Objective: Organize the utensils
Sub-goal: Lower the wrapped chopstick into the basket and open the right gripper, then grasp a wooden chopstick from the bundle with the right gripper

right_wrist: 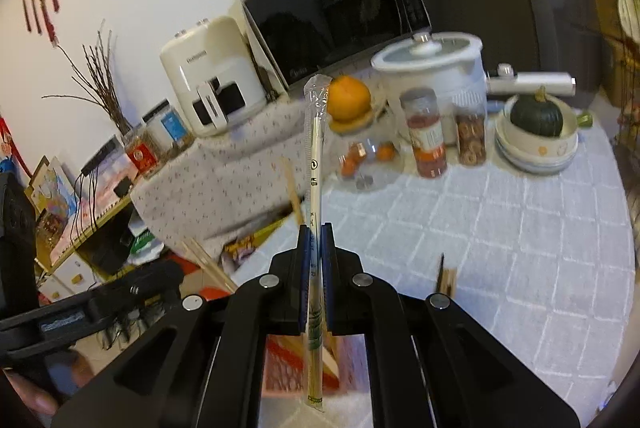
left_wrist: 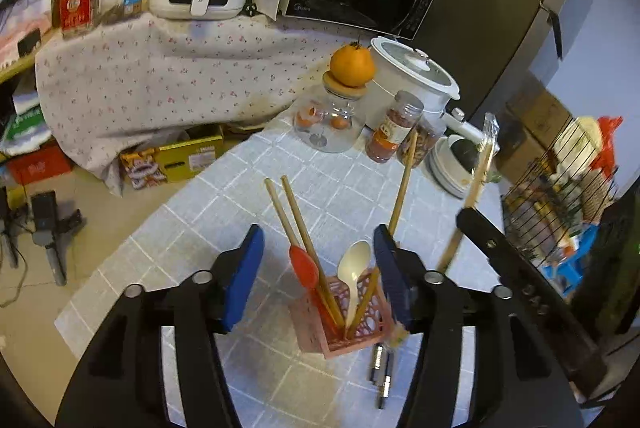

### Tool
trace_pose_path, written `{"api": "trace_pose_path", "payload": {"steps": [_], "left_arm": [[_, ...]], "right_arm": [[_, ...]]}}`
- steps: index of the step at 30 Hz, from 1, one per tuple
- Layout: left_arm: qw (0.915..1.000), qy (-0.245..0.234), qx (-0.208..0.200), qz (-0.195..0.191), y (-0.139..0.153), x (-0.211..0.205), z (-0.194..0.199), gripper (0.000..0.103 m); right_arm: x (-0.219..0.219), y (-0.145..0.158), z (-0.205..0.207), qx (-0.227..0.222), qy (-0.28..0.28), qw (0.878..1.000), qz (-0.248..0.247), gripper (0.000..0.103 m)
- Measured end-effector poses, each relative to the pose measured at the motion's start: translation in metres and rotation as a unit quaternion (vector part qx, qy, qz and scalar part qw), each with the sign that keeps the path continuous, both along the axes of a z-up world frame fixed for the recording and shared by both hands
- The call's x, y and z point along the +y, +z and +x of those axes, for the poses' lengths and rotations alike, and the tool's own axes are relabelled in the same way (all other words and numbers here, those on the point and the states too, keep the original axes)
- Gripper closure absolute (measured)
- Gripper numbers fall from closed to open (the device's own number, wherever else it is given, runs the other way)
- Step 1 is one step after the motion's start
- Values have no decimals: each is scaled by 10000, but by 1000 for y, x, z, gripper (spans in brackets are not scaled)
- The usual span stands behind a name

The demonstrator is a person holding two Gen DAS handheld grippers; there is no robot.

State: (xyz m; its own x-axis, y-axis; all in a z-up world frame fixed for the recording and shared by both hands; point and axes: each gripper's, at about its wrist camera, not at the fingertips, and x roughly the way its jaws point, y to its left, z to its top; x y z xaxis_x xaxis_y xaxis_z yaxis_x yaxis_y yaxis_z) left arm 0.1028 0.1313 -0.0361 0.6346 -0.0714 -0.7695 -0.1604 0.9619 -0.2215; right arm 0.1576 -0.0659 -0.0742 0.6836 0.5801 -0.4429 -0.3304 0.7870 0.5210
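In the left wrist view my left gripper [left_wrist: 318, 270] is open above a pink lattice utensil holder [left_wrist: 340, 324] on the tiled tabletop. The holder contains bamboo chopsticks [left_wrist: 298, 224], a red spoon [left_wrist: 304, 262] and a white spoon [left_wrist: 352, 264]. Another chopstick [left_wrist: 404, 184] leans up behind the right pad. Nothing is pressed between the pads. My right gripper [right_wrist: 316, 228] is shut on a pair of chopsticks in a clear plastic sleeve [right_wrist: 316, 156], held nearly upright. That gripper [left_wrist: 500, 252] and the sleeved chopsticks [left_wrist: 480, 164] show at the right of the left wrist view.
Beside the holder lie small metal pieces [left_wrist: 382, 376]. At the table's far end stand a glass jar topped by an orange [left_wrist: 352, 66], two spice jars [left_wrist: 394, 128], a white pot [left_wrist: 416, 76] and stacked bowls with a squash [right_wrist: 536, 132]. A wire rack [left_wrist: 560, 196] stands on the right.
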Motion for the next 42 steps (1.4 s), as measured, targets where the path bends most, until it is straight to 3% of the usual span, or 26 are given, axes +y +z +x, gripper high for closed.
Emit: {"api": "trace_pose_path", "payload": {"steps": [6, 9, 13, 14, 16, 24, 29, 33, 39, 42], "left_arm": [[9925, 435, 921, -669, -26, 21, 0, 45], [9903, 494, 1130, -634, -31, 21, -3, 45], [9862, 603, 1389, -672, -40, 24, -4, 45], [9852, 625, 1467, -627, -43, 24, -4, 45], [9837, 603, 1573, -624, -47, 22, -5, 45], [9836, 475, 1632, -608, -48, 11, -10, 45], [9862, 309, 1538, -538, -40, -2, -14, 45], [9881, 118, 1466, -446, -34, -18, -17, 45], [9861, -39, 1602, -431, -41, -35, -20, 45], [9840, -134, 1731, -406, -47, -45, -24, 45]], "right_arm": [[25, -10, -7, -542, -205, 9981, -207, 97], [34, -21, -12, -682, -192, 9968, -360, 97], [36, -28, -14, -515, -1, 9977, -445, 93], [35, -29, -13, -417, 99, 9981, -448, 85], [29, -28, -13, -271, 157, 9986, -422, 80], [-3, -24, -9, 171, 130, 9991, -374, 80], [-37, -20, 1, 669, -98, 9974, -246, 80], [-56, -23, 6, 1007, -196, 9937, -441, 79], [-67, -66, 13, 2056, -56, 9750, -838, 79], [-65, -100, 17, 2694, 140, 9568, -1082, 79]]}}
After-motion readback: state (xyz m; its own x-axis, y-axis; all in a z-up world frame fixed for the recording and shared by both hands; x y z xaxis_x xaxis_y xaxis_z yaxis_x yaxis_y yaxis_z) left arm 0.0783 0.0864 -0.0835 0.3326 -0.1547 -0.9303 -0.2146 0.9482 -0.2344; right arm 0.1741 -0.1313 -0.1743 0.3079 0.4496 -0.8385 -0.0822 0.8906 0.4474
